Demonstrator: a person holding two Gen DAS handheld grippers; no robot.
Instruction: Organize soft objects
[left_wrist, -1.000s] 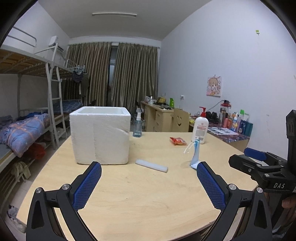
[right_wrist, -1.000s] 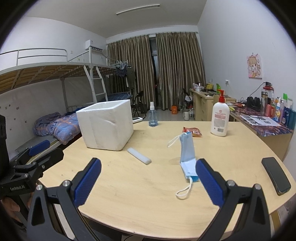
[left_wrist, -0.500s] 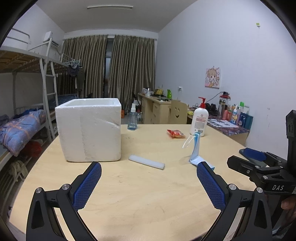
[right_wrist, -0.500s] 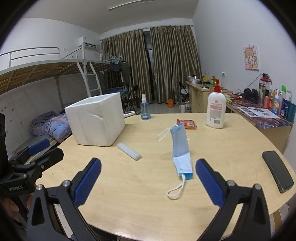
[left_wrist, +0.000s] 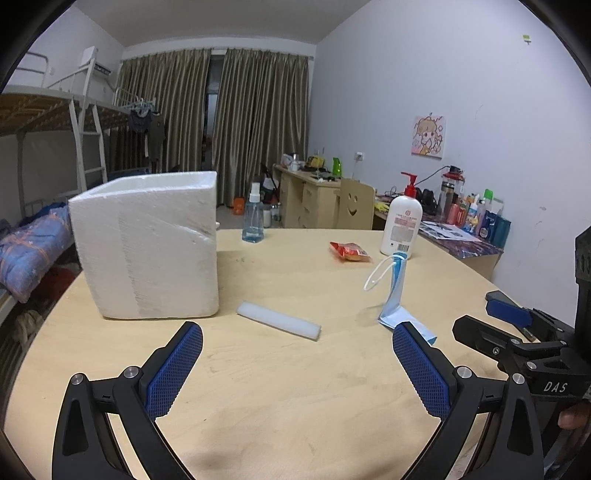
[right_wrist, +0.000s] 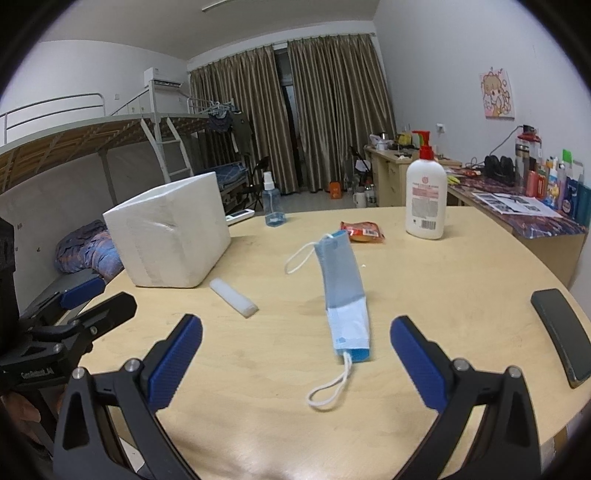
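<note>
Dorm table (right_wrist: 443, 295) fills both views; my right gripper (right_wrist: 295, 363) and left gripper (left_wrist: 297, 369) hang wide open, empty. Mask (right_wrist: 345, 291) lies centre-frame between my right jaws, long axis running away from them, so right is nearer.

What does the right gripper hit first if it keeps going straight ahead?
Most likely the face mask. The right gripper is open and the mask lies lengthwise just right of its centre line, with the ear loop nearest. Height above the table is unclear, so it might pass over.
</note>
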